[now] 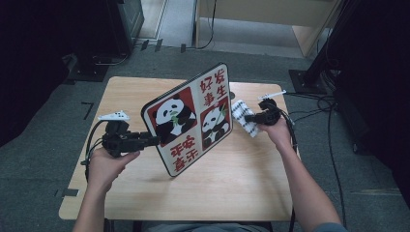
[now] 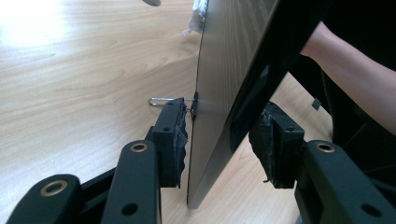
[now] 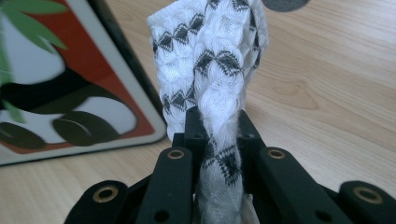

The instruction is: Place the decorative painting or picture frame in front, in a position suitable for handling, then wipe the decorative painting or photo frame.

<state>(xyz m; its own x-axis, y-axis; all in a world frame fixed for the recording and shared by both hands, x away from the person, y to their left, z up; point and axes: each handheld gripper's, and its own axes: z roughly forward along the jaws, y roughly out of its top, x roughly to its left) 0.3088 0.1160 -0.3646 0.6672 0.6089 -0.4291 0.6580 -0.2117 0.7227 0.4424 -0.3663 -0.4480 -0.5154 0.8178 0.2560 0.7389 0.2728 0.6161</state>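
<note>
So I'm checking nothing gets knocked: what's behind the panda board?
A white patterned cloth shows past the panda board, pinched in the right tongs. The table right behind it is hidden.

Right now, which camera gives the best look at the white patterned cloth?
The right gripper view: the cloth stands close up, pinched between the right gripper jaws, its black diamond weave sharp. The high view shows it small beside the panda board; the left gripper view catches a corner.

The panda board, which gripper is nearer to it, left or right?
Left. The left gripper straddles the edge of the panda board, one pad against it. The right gripper sits off the board's other side, shut on the patterned cloth.
</note>
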